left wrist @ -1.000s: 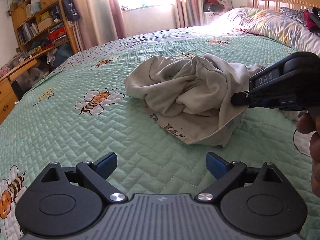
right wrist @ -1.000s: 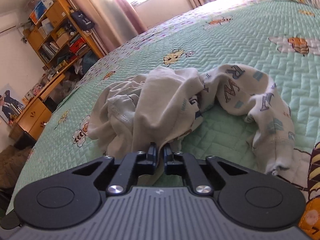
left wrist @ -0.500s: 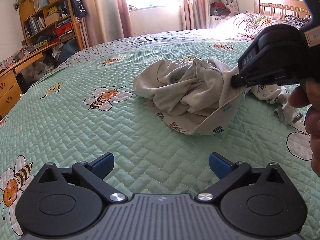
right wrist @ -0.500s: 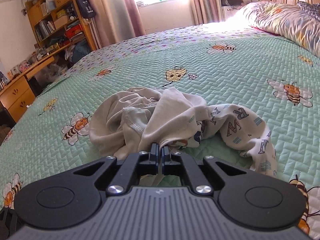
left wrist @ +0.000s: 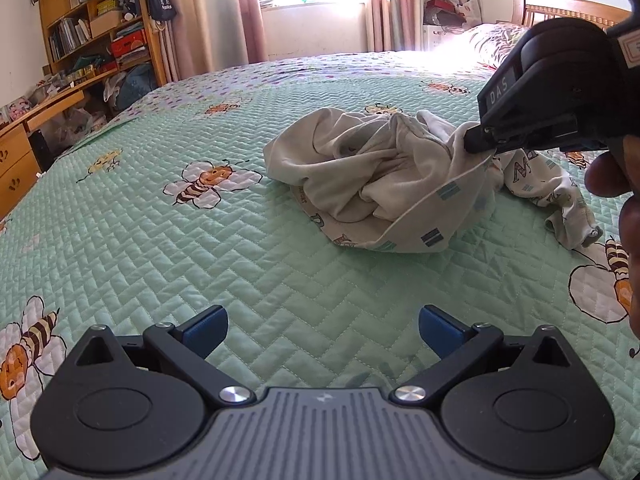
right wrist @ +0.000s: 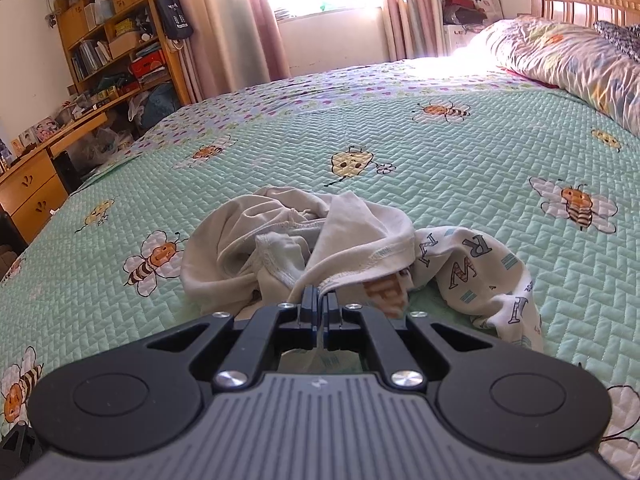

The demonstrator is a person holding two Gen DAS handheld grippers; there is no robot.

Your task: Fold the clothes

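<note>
A wide bed covered by a mint-green quilted spread (left wrist: 168, 240) printed with cartoon bees fills both views. A wooden bookshelf (right wrist: 116, 44) crammed with books and boxes stands against the wall at the left, beside pink curtains (right wrist: 260, 20). A long floral-print pillow (right wrist: 568, 64) lies at the headboard end. Near the middle of the spread sits a crumpled cream cotton garment (left wrist: 372, 176) with printed letters, heaped and unfolded. The right gripper (right wrist: 319, 304) has its blue-padded fingers pinched together on a hemmed edge of the garment, lifting that edge off the spread. The left gripper (left wrist: 322, 328) hovers over bare quilt near the heap, fingers spread wide, holding nothing.
</note>
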